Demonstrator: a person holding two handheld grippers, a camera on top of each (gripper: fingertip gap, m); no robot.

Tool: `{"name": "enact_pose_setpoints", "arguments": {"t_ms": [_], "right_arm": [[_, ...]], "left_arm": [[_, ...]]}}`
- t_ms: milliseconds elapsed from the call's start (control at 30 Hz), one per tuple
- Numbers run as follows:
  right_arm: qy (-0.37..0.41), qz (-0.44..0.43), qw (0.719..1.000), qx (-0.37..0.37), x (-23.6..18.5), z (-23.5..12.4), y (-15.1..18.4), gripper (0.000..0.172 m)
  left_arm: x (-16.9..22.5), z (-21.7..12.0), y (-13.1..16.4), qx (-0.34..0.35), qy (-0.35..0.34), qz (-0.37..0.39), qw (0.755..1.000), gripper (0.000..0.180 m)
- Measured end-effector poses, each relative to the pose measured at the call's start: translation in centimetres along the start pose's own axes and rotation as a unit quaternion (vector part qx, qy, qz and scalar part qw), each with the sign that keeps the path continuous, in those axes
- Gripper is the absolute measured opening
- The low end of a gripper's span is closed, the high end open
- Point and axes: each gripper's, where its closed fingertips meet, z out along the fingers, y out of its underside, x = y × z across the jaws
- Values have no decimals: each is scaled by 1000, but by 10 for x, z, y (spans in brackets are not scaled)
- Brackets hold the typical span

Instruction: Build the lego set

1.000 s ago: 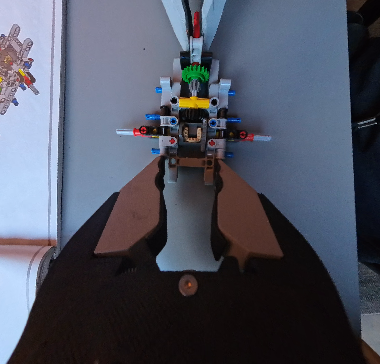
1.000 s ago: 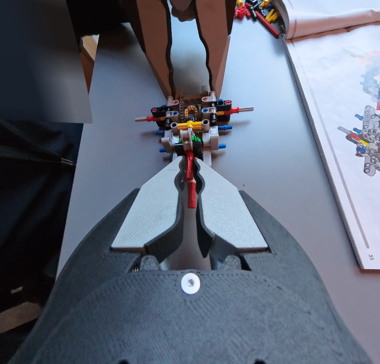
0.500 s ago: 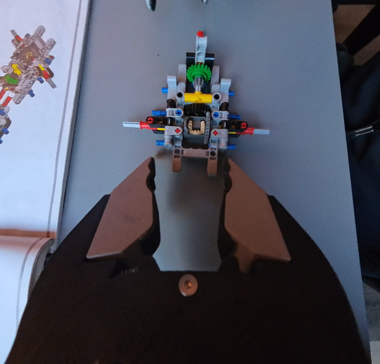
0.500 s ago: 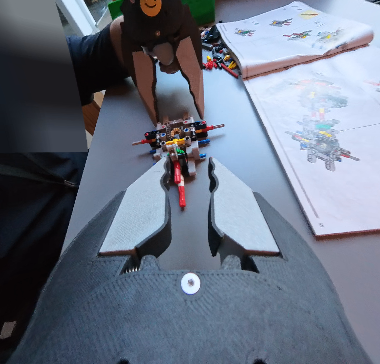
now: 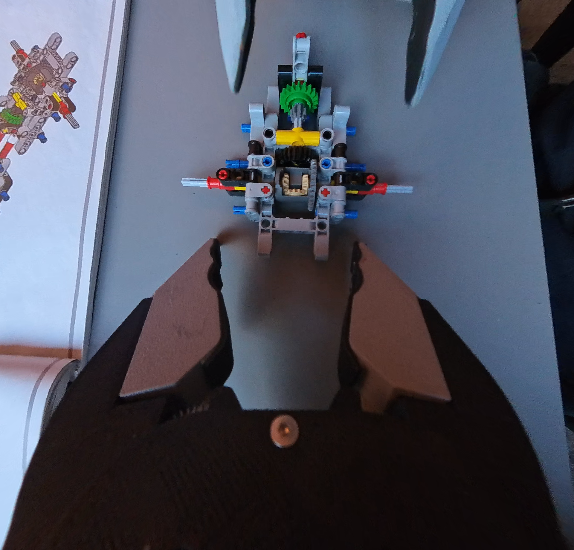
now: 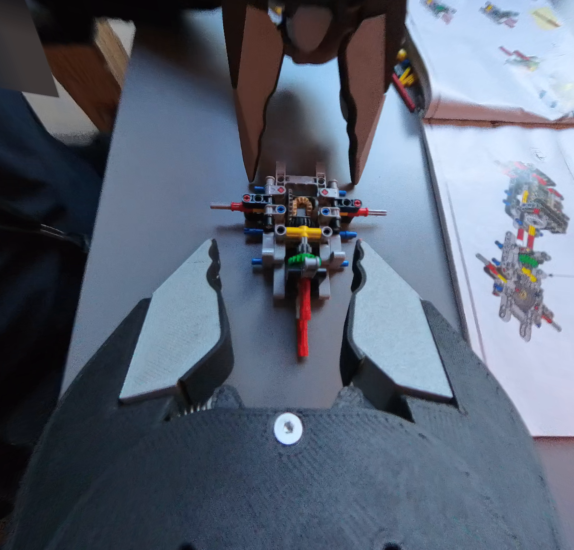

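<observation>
1. Fingers first: my left gripper (image 5: 285, 249) stands wide open, its brown fingers (image 5: 183, 317) flanking bare table, pressing on nothing.
2. My right gripper (image 6: 285, 246) is spread just as wide; its grey fingers (image 6: 394, 324) sit either side of the model (image 6: 299, 234) without touching it, clear table showing on both sides.
3. Between the two grippers, the model (image 5: 296, 162) lies flat on the grey table (image 5: 450, 255), a small build of grey beams, blue pins, a yellow connector (image 5: 297, 137) and a green gear (image 5: 298, 99).
4. Its red axle (image 6: 303, 321) points back between my right fingers; its two-pronged grey frame (image 5: 293, 234) faces my left gripper, just ahead of the fingertips.
5. Grey axles with red bushes stick out from both of its flanks.
6. An open instruction booklet (image 6: 512, 255) lies beside the table edge, on my right gripper's right.
7. Loose parts (image 6: 403, 72) sit blurred beyond my left gripper, by the booklet's far page.
</observation>
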Motion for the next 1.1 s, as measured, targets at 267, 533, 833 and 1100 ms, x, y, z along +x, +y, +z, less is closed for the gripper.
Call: {"name": "enact_pose_setpoints", "arguments": {"t_ms": [267,533,833,1100], "right_arm": [[-30,-17,991,-130,15,29,24,86],[-53,-34,991,-114,9,39,17,94],[-50,-30,996,-71,-1,40,12,68],[-36,4,998,-45,10,33,11,88]], "left_arm": [[2,1,-1,8,-2,12,1000,73],[12,6,-10,21,9,29,999,49],[10,3,-8,19,-10,40,999,42],[11,1,-9,10,-56,85,995,42]]}}
